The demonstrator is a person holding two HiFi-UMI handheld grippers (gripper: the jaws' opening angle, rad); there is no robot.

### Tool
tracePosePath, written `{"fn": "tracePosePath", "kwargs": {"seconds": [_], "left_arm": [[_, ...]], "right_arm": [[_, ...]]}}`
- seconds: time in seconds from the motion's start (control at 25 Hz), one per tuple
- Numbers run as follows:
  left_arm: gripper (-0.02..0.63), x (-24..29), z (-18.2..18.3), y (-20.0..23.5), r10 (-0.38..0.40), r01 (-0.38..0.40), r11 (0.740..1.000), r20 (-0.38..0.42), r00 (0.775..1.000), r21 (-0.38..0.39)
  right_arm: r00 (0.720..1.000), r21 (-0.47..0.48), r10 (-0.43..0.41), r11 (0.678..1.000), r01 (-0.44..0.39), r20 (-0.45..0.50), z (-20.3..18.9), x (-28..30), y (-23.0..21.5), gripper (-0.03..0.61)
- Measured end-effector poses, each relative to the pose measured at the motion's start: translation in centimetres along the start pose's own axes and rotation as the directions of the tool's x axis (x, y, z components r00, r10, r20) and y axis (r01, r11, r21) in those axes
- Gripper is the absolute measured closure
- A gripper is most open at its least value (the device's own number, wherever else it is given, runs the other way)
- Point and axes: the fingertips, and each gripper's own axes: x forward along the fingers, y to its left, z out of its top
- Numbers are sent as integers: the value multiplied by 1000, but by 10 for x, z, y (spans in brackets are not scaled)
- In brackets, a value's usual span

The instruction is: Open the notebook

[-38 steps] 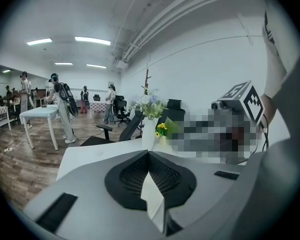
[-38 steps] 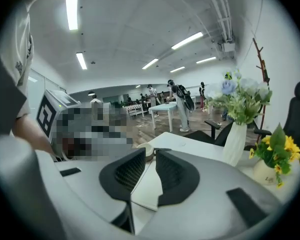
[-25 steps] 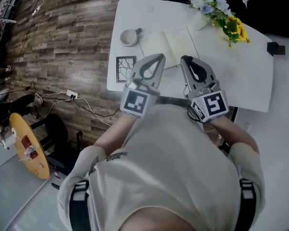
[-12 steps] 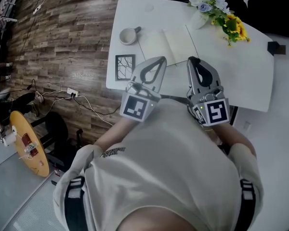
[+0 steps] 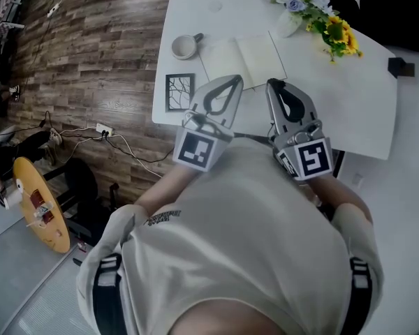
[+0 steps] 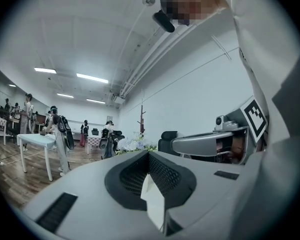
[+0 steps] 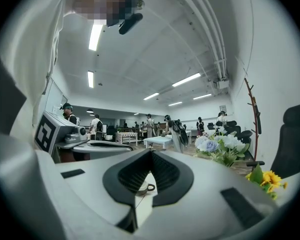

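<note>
Notebook point(image 5: 243, 58) lies open toward the table's point(image 5: 335, 110) far edge, between mug point(image 5: 184, 47) and flowers point(image 5: 314, 9). Its near edge is partly covered by the left gripper point(image 5: 232, 82). The jaws of this and the right gripper point(image 5: 272, 84) are closed together and empty. The person's torso hides the table's near edge.

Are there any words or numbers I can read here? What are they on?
No text here can be read.
Shirt print: too small and blurred to read.
Left gripper and right gripper cubes: black and white square patterns, not words.
Notebook: lies open, no writing can be made out on its pages.
</note>
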Motion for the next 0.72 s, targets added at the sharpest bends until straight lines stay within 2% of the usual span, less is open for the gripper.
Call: {"fn": "tracePosePath", "kwargs": {"seconds": [0.16,0.36,0.72], "left_arm": [[614,-2,0,-4,-7,7,1000,-10,1000,14],[614,-3,-3,-7,-13,12,1000,-26,1000,-21],[614,1,-6,-17,-33,32,999,-40,999,-15]], "right_arm": [[1000,8,0,1000,0,-3,0,-1,0,577],[1000,14,14,1000,-13,-6,-1,-3,4,577],[999,9,34,999,-34,-16,-3,-4,8,577]]}}
